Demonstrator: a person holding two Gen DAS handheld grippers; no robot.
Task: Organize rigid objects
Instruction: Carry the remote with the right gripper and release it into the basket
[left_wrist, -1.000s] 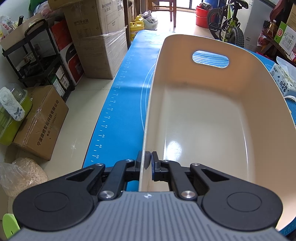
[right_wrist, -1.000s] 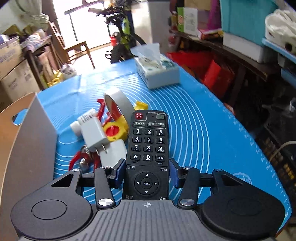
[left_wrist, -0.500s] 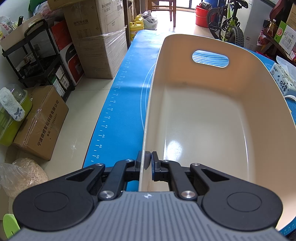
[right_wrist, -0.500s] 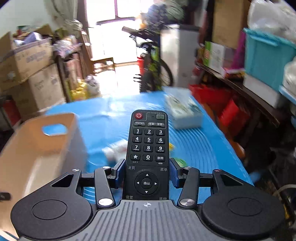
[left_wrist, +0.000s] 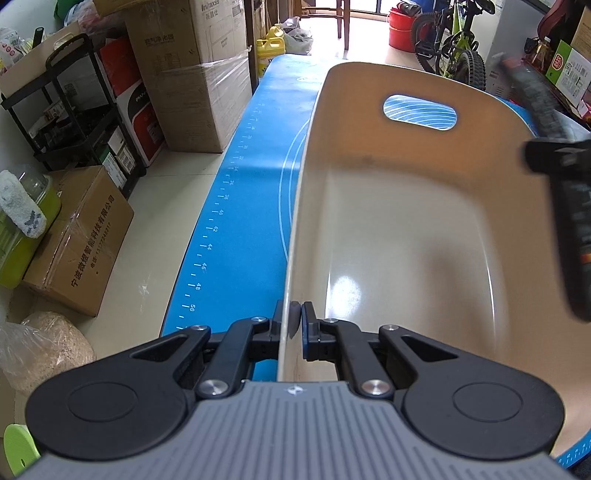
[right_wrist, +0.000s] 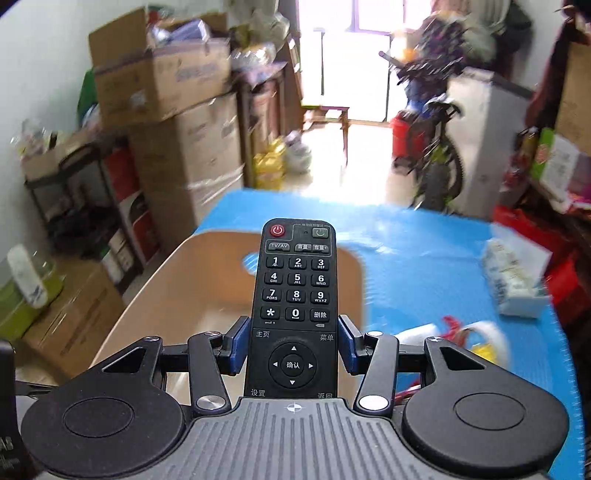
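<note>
My left gripper (left_wrist: 293, 317) is shut on the near-left rim of a beige plastic bin (left_wrist: 406, 206) that stands on the blue mat (left_wrist: 251, 206); the bin holds nothing. My right gripper (right_wrist: 293, 341) is shut on a black remote control (right_wrist: 295, 280), held in the air above the bin (right_wrist: 177, 295). In the left wrist view the remote (left_wrist: 574, 236) and the right gripper show blurred at the right edge, over the bin's right wall.
On the mat to the right of the bin lie a tissue box (right_wrist: 513, 280) and a blurred heap of small objects (right_wrist: 461, 332). Cardboard boxes (left_wrist: 207, 74) and a black rack (left_wrist: 74, 122) stand on the floor at left. A bicycle (left_wrist: 454, 51) stands beyond the table.
My right gripper has swung left and up with the remote, from over the pile of small objects to above the bin. It now shows in the left wrist view. My left gripper has not moved.
</note>
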